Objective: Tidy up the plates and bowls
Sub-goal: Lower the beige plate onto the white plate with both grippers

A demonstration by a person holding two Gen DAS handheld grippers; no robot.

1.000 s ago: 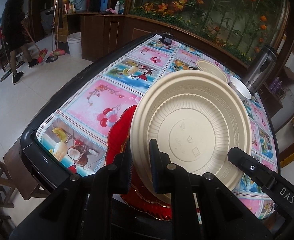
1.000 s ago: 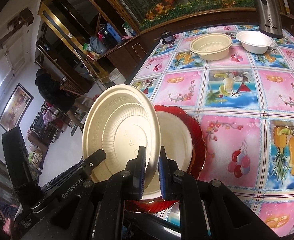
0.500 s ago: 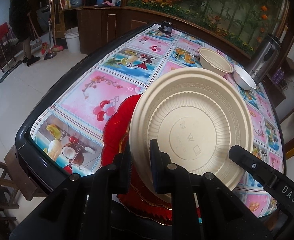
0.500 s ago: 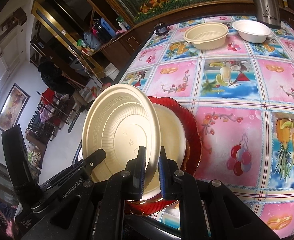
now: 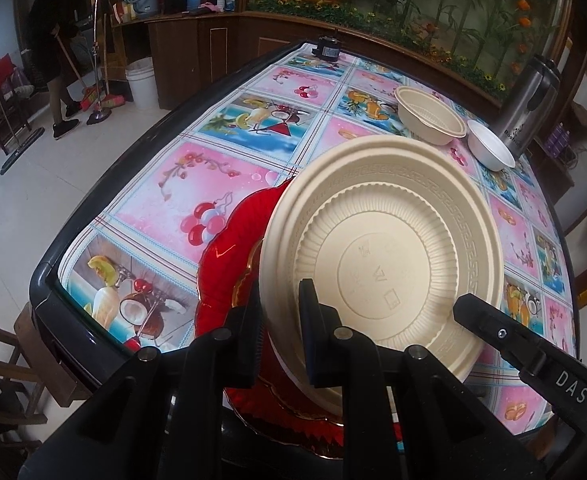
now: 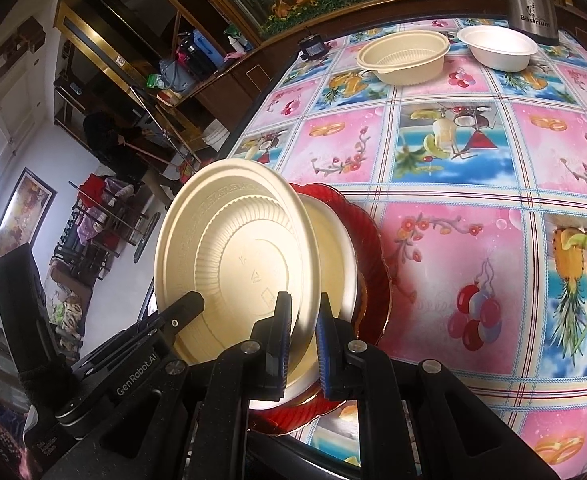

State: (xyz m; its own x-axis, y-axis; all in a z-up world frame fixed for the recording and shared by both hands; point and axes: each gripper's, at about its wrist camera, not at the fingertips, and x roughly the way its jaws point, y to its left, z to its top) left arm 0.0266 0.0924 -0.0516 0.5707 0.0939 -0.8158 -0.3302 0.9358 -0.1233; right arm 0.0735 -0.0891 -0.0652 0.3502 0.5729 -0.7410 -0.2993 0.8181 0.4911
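Left wrist view takes in a long table (image 5: 73, 280) with a dark rounded rim, covered by a glossy oilcloth (image 5: 197, 184) printed in pink and blue squares of fruit, drinks and balloons. Low on that cloth, at about seven o'clock from the picture's centre, lies a red plate (image 5: 221, 256) of translucent, glassy material with a scalloped edge and gold trim; a paler round plate (image 6: 333, 240) rests inside it, seen best from the right wrist. Above them is held a cream plate (image 5: 381, 248), matte and moulded, tilted with its underside facing the cameras: a flat embossed centre, a ring of fine radial ribs, then a broad rim with a key-pattern border. The left gripper (image 5: 281, 320) is clamped on that rim at six o'clock, black jaws pressed to either face. The right gripper (image 6: 303, 328), its pads ridged in blue, pinches the same plate's edge from the other side, at five o'clock on the disc in its own view. Toward one o'clock, well apart on the far cloth, stand a brushed steel kettle (image 5: 527, 108), a cream bowl (image 5: 429, 116) with a ribbed interior, and just beside it a smaller smooth white bowl (image 5: 489, 148). At ten o'clock, off the table, a person in dark clothes (image 5: 53, 56) stands on pale floor tiles.
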